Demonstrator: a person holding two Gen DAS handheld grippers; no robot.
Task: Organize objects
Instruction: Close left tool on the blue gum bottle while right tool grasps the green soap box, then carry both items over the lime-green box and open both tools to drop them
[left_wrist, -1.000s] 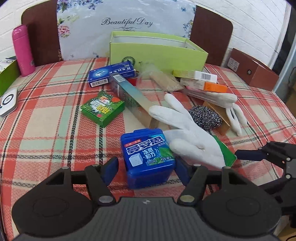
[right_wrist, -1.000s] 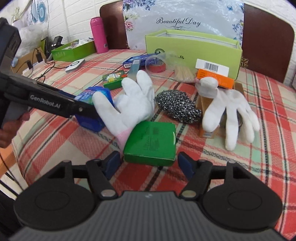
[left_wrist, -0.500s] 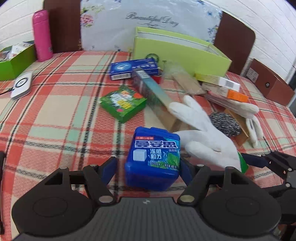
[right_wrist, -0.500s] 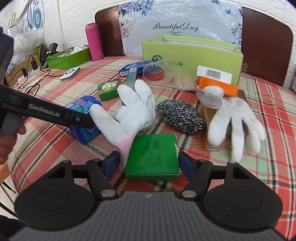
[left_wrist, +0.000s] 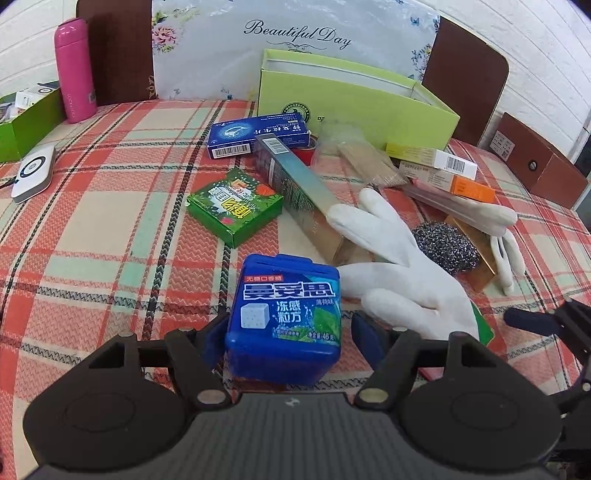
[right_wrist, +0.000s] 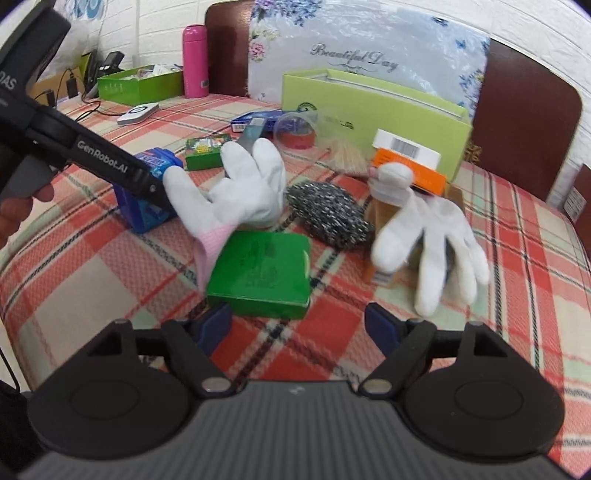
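— What can't you make out from the left wrist?

— I can't see the flat dark-green box (left_wrist: 487, 330); a white cotton glove (left_wrist: 402, 284) hides most of it. I lose the open green tray (left_wrist: 26, 122) at the frame's edge.

— And the right wrist?

— My view blurs on the second white glove (right_wrist: 439, 240), and it hides the tan cardboard box (right_wrist: 384, 214) beneath.

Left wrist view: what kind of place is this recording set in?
Likely a home dining spot: a plaid tablecloth, brown chair backs against a white brick wall, and household clutter like a pink flask.
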